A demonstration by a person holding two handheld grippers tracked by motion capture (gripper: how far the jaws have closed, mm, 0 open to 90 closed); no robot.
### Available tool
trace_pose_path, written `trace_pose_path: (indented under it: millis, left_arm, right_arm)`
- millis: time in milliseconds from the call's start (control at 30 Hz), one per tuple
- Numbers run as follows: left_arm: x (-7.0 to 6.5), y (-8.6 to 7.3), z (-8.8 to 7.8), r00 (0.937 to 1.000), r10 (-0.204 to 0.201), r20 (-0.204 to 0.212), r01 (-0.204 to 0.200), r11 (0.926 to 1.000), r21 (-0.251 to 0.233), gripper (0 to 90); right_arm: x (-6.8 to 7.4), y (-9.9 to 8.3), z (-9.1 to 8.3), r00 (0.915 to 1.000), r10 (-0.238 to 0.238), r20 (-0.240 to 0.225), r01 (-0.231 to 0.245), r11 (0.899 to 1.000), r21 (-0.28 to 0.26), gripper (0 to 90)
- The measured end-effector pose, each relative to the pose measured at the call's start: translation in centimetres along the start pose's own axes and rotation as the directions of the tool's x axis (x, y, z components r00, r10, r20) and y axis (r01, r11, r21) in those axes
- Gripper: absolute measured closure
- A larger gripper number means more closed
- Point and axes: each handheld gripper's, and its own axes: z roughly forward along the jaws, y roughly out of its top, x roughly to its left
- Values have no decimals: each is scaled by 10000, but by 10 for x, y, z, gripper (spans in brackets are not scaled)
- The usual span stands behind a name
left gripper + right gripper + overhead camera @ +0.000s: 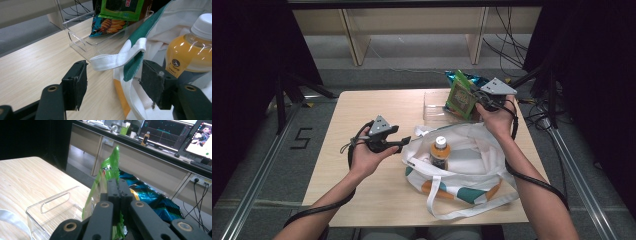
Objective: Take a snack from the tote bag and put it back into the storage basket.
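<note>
My right gripper [117,185] pinches the green snack bag [460,98]; my left gripper [112,82] sits open by the tote bag [472,150]. I'd spread that mouth wide first, so the snack clears the bottle [439,152].

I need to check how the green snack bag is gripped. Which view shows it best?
The right gripper view: the right tool is shut on the green snack bag at its edge. The high view shows the bag small; the left gripper view shows its lower part.

Left gripper [404,142] and right gripper [476,95]: black bodies, grey three-cornered top plates, brass-ringed screws on the arms, worn dark jaw pads, thick black cables trailing past bare forearms.
</note>
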Motion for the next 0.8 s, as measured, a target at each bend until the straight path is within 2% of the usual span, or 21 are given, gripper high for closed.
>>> trace_pose_path:
  millis: [33, 133, 267, 500, 533, 633, 733, 800]
  left_arm:
    - [0, 0, 0, 10000, 3, 3, -3, 10000, -4, 372]
    - [1, 0, 0, 10000, 50, -5, -50, 10000, 46, 372]
    - [0, 0, 0, 10000, 46, -4, -46, 10000, 31, 372]
    - [0, -1, 0, 10000, 50, 8, -50, 10000, 67, 371]
    - [0, -1, 0, 10000, 48, 5, -49, 10000, 63, 372]
    - [0, -1, 0, 10000, 52, 1, -52, 10000, 57, 372]
    - [0, -1, 0, 10000, 34, -6, -34, 10000, 30, 372]
    - [0, -1, 0, 10000, 47, -2, -47, 10000, 49, 372]
  right_arm:
    - [1, 0, 0, 9999, 115, 0, -115, 9999, 11, 900]
    - [1, 0, 1, 10000, -22, -39, 22, 10000, 38, 900]
    - [0, 1, 3, 9996, -243, 161, 243, 9997, -7, 900]
    - [1, 0, 4, 9995, -288, 89, 287, 9995, 109, 900]
    - [-1, 0, 4, 9984, -548, 159, 547, 9985, 51, 900]
    - [0, 0, 4, 9993, -349, 107, 347, 9993, 125, 900]
    - [0, 1, 2, 9991, -395, 156, 393, 9991, 141, 900]
    - [1, 2, 2, 9978, -628, 233, 627, 9980, 55, 900]
